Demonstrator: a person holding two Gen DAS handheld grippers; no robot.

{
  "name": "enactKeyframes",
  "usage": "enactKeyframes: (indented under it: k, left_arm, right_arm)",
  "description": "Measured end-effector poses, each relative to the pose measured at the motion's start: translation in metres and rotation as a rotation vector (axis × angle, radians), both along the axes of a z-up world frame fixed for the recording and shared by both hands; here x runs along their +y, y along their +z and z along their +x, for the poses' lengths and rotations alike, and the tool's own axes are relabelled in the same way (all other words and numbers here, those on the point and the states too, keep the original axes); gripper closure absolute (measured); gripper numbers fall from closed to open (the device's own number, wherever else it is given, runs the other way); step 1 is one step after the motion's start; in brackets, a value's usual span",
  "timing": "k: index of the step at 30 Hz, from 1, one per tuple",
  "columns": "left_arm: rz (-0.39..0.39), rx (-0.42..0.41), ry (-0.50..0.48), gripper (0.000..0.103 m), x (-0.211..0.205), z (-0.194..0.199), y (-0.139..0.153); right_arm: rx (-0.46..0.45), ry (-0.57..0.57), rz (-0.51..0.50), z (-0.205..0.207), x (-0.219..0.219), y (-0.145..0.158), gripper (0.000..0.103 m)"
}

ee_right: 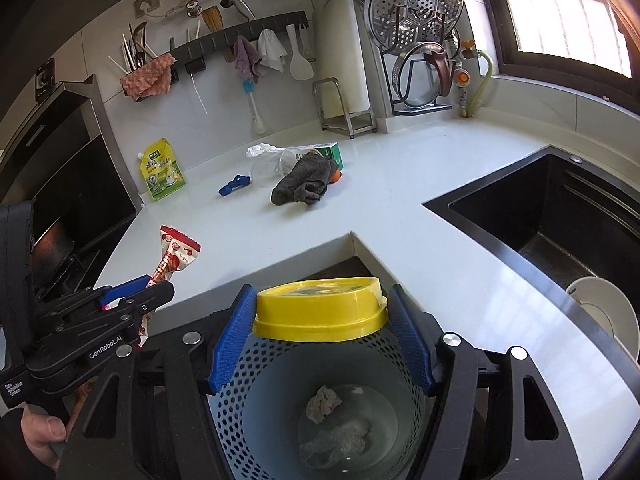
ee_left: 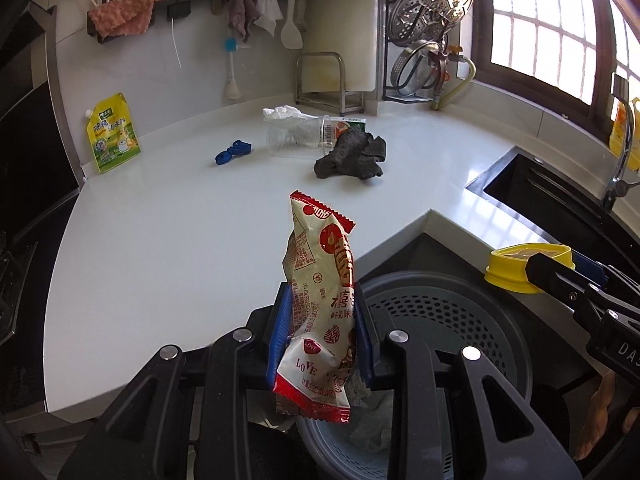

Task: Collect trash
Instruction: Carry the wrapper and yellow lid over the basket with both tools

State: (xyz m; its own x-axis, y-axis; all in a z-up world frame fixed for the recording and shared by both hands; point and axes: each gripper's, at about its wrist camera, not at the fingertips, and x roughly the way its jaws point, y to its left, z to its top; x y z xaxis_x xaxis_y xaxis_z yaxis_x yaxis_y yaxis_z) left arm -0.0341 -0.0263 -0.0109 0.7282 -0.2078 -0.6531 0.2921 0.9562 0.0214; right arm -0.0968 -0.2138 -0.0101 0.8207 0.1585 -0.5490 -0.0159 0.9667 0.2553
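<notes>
My left gripper (ee_left: 322, 332) is shut on a red and white snack wrapper (ee_left: 320, 280), held upright over the edge of a grey perforated bin (ee_left: 460, 320); the wrapper also shows in the right wrist view (ee_right: 176, 256). My right gripper (ee_right: 322, 336) is shut on a yellow lidded cup (ee_right: 320, 312), held above the same bin (ee_right: 248, 384), which holds crumpled paper (ee_right: 322, 398) and plastic film (ee_right: 340, 440). On the white counter (ee_left: 160, 240) lie a clear plastic bottle (ee_left: 300, 136), a white plastic scrap (ee_left: 282, 113), a green carton (ee_left: 352, 124) and a blue scrap (ee_left: 233, 151).
A dark grey cloth (ee_left: 352, 156) lies by the bottle. A yellow-green pouch (ee_left: 113, 134) leans at the back left. A black sink (ee_right: 560, 220) with a white bowl (ee_right: 608, 312) is at the right. A pot-lid rack (ee_right: 420, 40) and a metal stand (ee_right: 344, 108) are at the back.
</notes>
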Motion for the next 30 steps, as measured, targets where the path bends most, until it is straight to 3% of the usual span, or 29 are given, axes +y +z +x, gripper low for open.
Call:
enactKeyframes:
  k: [9, 30]
  left_arm:
    - [-0.016, 0.049, -0.035, 0.074, -0.005, -0.032, -0.024]
    - [0.005, 0.112, -0.072, 0.074, -0.016, -0.042, -0.049]
  right_arm:
    - [0.049, 0.005, 0.007, -0.039, 0.002, -0.029, 0.038]
    - [0.096, 0.02, 0.015, -0.041, 0.001, -0.044, 0.038]
